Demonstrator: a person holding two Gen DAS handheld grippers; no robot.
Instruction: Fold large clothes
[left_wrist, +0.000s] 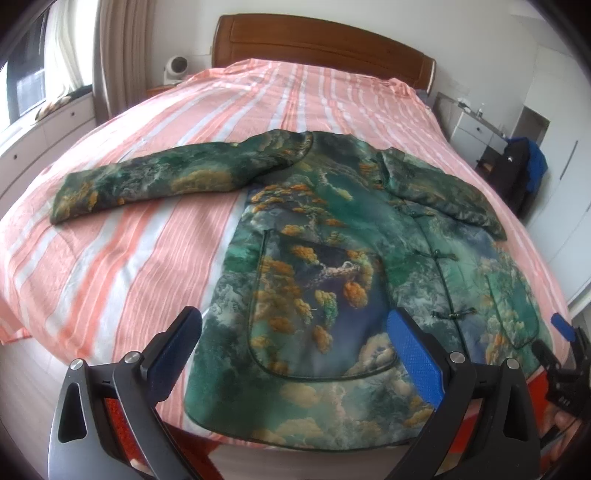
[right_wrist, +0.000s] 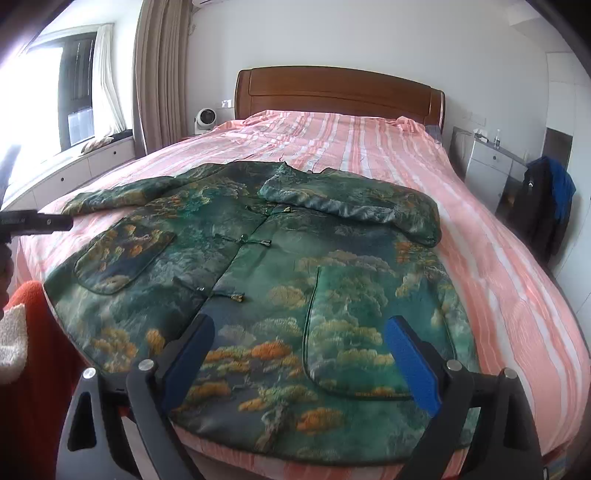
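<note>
Left gripper (left_wrist: 295, 354) angled down, jaws apart, right gripper (right_wrist: 299, 363) likewise, over green jacket (left_wrist: 332, 258)

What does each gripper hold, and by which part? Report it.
Nothing. The left gripper and right gripper are both open above the jacket hem, not touching it.

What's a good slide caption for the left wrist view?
Open left hand-held gripper above the hem of a green printed jacket on a striped bed, one sleeve outstretched.
</note>
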